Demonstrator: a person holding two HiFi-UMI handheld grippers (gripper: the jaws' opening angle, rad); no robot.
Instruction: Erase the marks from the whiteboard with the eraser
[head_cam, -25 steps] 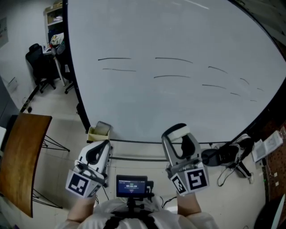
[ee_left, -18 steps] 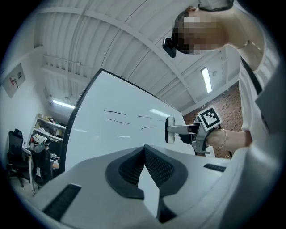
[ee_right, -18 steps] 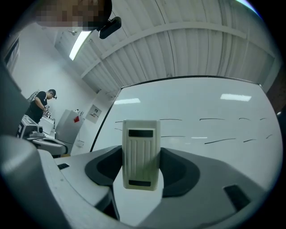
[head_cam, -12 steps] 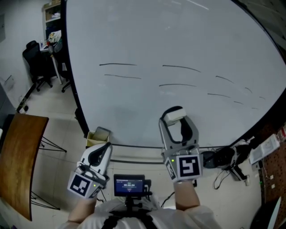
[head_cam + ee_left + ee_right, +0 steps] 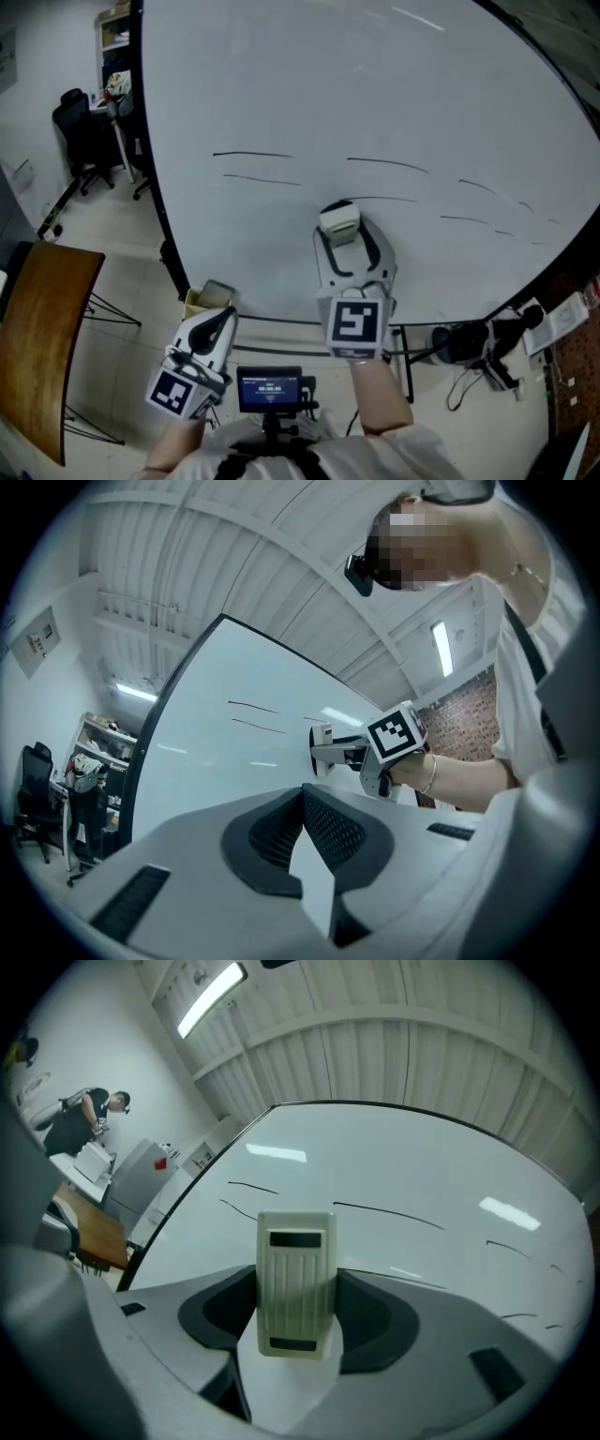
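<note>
The whiteboard (image 5: 375, 84) fills the head view and carries several thin black marks, among them two at the left (image 5: 253, 155) and two in the middle (image 5: 387, 163). My right gripper (image 5: 339, 230) is shut on the beige eraser (image 5: 338, 218), held up against the board at the left end of the lower middle mark (image 5: 380, 199). The eraser (image 5: 294, 1283) stands upright between the jaws in the right gripper view, with the marks (image 5: 384, 1211) just beyond it. My left gripper (image 5: 217, 323) hangs low below the board, shut on nothing (image 5: 305, 803). From the left gripper view the right gripper (image 5: 323, 752) touches the board.
A yellow-lined box (image 5: 208, 298) sits on the floor under the board's left corner. A wooden tabletop (image 5: 42, 328) stands at the left, an office chair (image 5: 80, 131) behind it. Black gear and cables (image 5: 469, 342) lie at the lower right. A person (image 5: 89, 1115) stands far off.
My right gripper has risen with the eraser from below the board's bottom edge up to the lower middle mark. The left gripper has stayed low and shut.
</note>
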